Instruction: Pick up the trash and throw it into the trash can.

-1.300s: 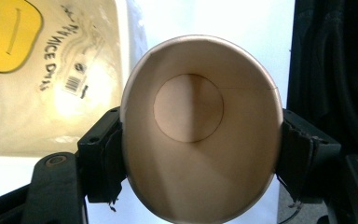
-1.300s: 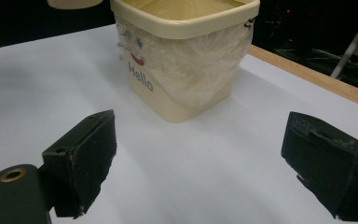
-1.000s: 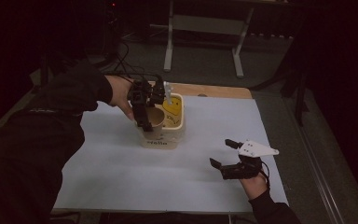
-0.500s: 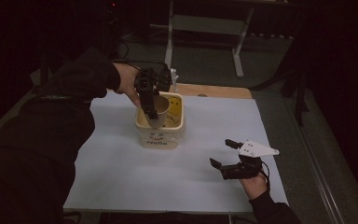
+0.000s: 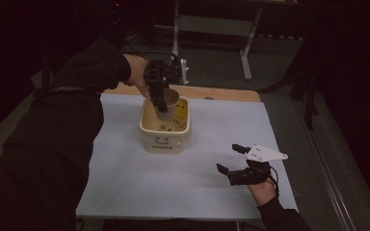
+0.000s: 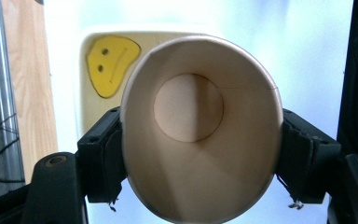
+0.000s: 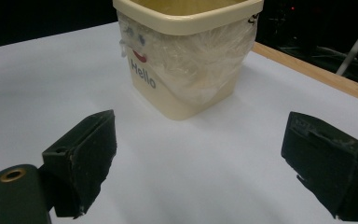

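The white table sheet [image 5: 125, 178] carries a cream bucket [image 5: 166, 137] marked "Hello". Above its far rim, the left gripper [image 5: 160, 96] clamps a paper cup [image 6: 200, 126] between both jaws, tilted. The right gripper [image 5: 238, 166] rests near the bucket, jaws wide apart, holding nothing.

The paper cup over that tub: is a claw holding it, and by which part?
Yes. The left claw grips the paper cup by its side walls, near the rim. The right claw holds nothing.
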`<action>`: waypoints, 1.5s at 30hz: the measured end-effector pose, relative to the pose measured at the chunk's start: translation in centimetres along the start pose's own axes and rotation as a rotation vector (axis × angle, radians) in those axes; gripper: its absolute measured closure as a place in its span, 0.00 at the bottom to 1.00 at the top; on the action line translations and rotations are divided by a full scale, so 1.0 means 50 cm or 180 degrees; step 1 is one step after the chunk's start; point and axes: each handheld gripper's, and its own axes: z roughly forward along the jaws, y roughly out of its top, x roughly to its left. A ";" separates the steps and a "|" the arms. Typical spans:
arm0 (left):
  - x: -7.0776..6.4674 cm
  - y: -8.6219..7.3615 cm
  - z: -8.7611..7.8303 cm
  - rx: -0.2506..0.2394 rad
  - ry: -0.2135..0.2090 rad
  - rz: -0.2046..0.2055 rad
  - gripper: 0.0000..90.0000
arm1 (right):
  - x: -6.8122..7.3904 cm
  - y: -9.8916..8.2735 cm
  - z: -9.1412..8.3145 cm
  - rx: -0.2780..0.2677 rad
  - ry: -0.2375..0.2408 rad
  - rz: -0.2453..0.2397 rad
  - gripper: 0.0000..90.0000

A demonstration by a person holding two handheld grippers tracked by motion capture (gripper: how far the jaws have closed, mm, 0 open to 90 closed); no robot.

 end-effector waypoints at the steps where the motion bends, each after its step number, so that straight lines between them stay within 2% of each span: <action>1: 0.003 0.001 -0.003 -0.0023 0.0008 0.0013 0.31 | 0.000 0.000 0.000 0.0000 0.0000 -0.0003 0.11; 12: 0.029 -0.004 -0.008 -0.0023 0.0021 -0.0037 0.31 | -0.001 0.000 -0.001 -0.0001 0.0007 -0.0002 0.11; 13: 0.037 -0.009 -0.002 0.0005 -0.0007 -0.0078 0.31 | 0.000 0.000 -0.002 -0.0004 0.0011 -0.0003 0.11; 18: 0.043 -0.009 0.005 0.0064 -0.0008 -0.0080 0.31 | -0.001 -0.001 0.000 0.0002 0.0017 0.0000 0.11; 34: 0.060 -0.007 0.028 0.0017 -0.0043 -0.0119 0.29 | -0.001 0.000 0.001 0.0002 0.0020 -0.0006 0.11; 37: 0.068 -0.006 0.031 0.0028 0.0066 -0.0244 0.23 | -0.001 0.000 0.001 0.0006 0.0020 -0.0003 0.11; 39: 0.069 -0.008 0.034 0.0043 0.0019 -0.0226 0.10 | -0.001 -0.001 0.000 0.0006 0.0020 -0.0003 0.11; 41: 0.073 -0.008 0.035 0.0048 -0.0018 -0.0286 0.01 | -0.001 -0.001 0.000 0.0002 0.0016 0.0000 0.11; 45: 0.073 -0.011 0.031 -0.0042 0.0058 -0.0290 0.01 | -0.001 -0.001 -0.001 0.0002 0.0017 0.0005 0.11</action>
